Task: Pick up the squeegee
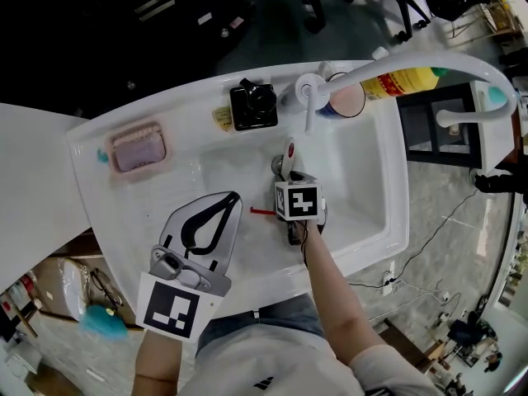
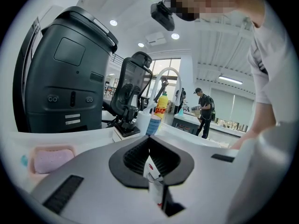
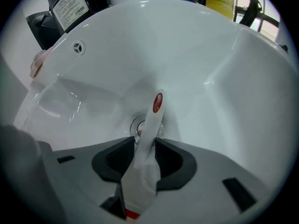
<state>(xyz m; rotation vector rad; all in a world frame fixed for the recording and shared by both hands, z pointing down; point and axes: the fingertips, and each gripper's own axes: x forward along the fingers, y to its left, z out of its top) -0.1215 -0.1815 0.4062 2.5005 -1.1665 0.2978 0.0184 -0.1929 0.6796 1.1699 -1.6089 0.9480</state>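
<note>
The squeegee [image 1: 289, 153] is white with a red spot on its handle end and a red blade. It lies in the white sink [image 1: 375, 180], handle end over the drain [image 3: 135, 125]. My right gripper [image 1: 285, 173] points steeply down into the basin. In the right gripper view the squeegee's handle [image 3: 152, 125] runs between the jaws of my right gripper [image 3: 145, 148], whose dark pads stand close on either side, open. My left gripper [image 1: 233, 196] hangs over the counter's front edge, shut and empty. In the left gripper view the squeegee [image 2: 152, 169] shows beyond my left gripper [image 2: 149, 141].
A pink sponge in its tray [image 1: 139, 151] sits at the counter's left. A black box [image 1: 253, 106], a tap handle [image 1: 309, 93], a cup [image 1: 346, 97] and a yellow bottle [image 1: 404, 81] line the back rim. The curved white faucet [image 1: 429, 60] arches over the basin.
</note>
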